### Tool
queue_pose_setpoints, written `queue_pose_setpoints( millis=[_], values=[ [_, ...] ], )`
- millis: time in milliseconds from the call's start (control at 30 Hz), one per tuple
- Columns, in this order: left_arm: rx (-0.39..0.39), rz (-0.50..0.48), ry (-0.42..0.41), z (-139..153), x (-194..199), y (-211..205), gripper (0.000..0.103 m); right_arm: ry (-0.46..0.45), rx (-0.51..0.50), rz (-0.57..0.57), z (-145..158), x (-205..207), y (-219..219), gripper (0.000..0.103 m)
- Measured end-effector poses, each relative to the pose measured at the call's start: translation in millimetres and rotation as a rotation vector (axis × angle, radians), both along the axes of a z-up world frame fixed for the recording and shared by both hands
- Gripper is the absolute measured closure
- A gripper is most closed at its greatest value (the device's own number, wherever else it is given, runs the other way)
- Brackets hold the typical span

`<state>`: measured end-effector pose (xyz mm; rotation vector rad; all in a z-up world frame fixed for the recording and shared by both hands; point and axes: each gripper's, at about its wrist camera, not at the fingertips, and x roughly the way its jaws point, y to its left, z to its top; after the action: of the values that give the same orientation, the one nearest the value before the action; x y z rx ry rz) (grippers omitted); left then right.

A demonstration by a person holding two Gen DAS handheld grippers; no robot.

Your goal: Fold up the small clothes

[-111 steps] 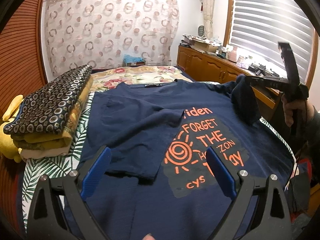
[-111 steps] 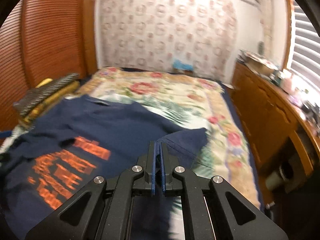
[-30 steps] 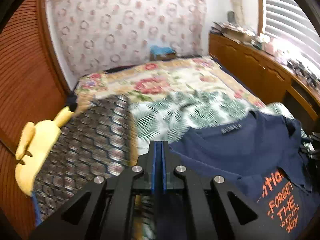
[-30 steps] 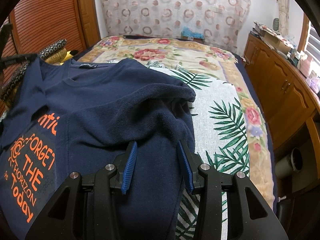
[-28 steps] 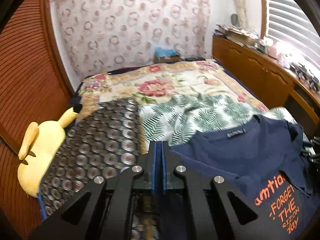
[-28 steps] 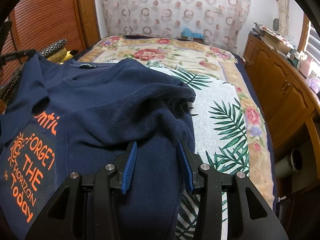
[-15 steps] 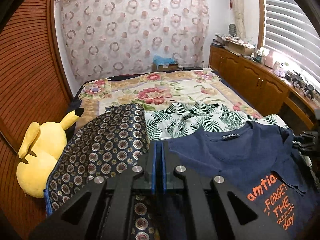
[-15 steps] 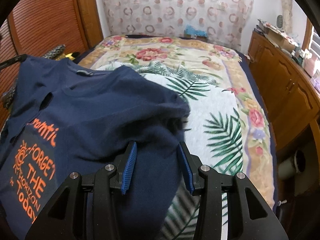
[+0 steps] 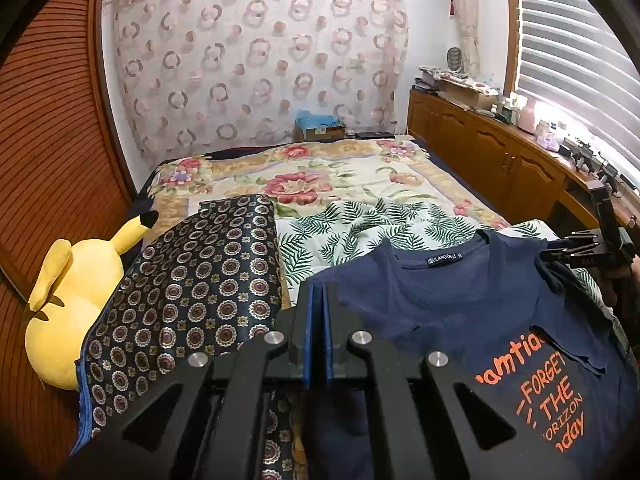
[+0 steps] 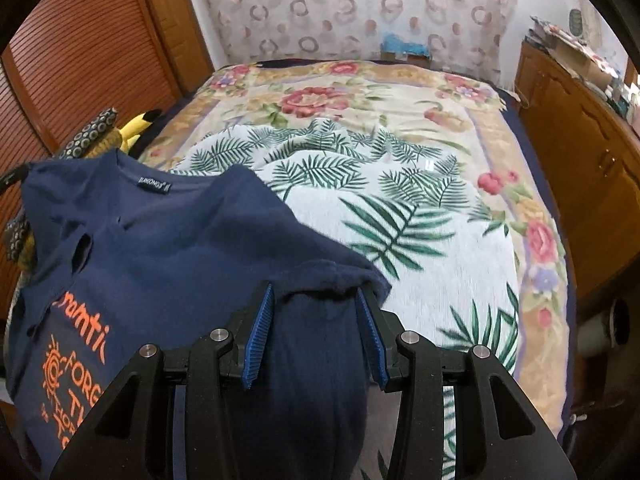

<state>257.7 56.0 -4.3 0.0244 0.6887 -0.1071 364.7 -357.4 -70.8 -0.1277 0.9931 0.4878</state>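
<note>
Nearest, the left gripper has its fingers pinched together on the navy T-shirt, while the right gripper has narrow-set fingers around a bunched fold; the shirt hangs above the bed, beside folded patterned bedding.

Navy blue cotton T-shirt with orange printed lettering, front side up, collar label visible, lifted off the bed at both shoulders; right sleeve area bunched, fabric hanging wrinkled over palm-leaf cover.
</note>
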Motion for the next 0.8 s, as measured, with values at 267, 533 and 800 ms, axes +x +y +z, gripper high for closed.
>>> queue_pose_setpoints(
  millis=[267,533,800],
  values=[
    [-0.003,-0.015,-0.011,1.7,-7.6,-2.7,0.1,-0.052,-0.055,-0.034,9.9,-16.9,-13.8,0.051],
    [-0.028,-0.042,-0.01,1.1,-22.0,-9.5,0.101,-0.016,-0.063,-0.067,-7.5,-6.5,-17.6,0.048],
    [-0.04,-0.066,-0.047,13.8,-57.8,-17.1,0.101,-0.089,-0.085,0.019,-2.1,-15.3,11.4,0.093]
  ],
)
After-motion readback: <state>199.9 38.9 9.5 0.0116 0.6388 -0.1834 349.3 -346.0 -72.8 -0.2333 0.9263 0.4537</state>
